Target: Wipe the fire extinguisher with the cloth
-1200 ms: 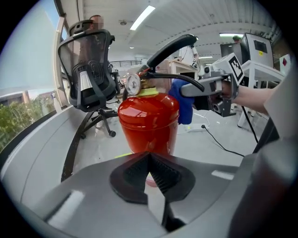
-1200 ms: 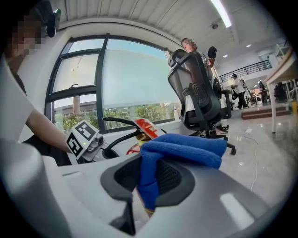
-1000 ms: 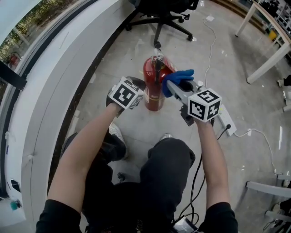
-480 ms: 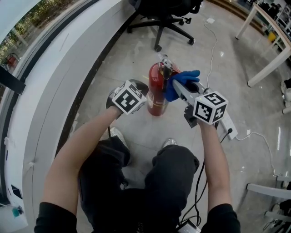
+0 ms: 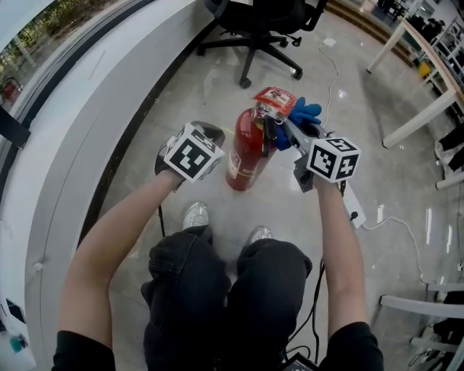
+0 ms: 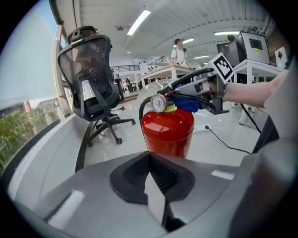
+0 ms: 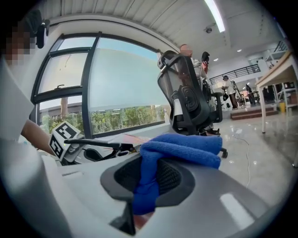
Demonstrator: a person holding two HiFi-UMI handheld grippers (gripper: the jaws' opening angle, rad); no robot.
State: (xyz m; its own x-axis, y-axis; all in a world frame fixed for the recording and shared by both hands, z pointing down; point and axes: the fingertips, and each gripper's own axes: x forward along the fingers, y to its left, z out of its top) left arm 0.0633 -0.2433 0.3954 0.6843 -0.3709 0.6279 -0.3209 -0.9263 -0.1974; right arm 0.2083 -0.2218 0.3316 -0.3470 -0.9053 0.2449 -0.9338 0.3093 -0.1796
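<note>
Fire extinguisher [image 5: 245,153] seen on floor betw. grippers. Cloth [image 5: 303,113] is pinched by right gripper [image 5: 288,129] at extinguisher top. Left gripper [image 6: 156,186] is pressed together, empty. Body judged mostly unwiped.

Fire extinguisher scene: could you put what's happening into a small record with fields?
extinguisher: red, on the floor between the grippers
cloth: blue, at the extinguisher's top
right gripper: shut on cloth
left gripper: shut, empty, short of the extinguisher
behind: office chair
</note>
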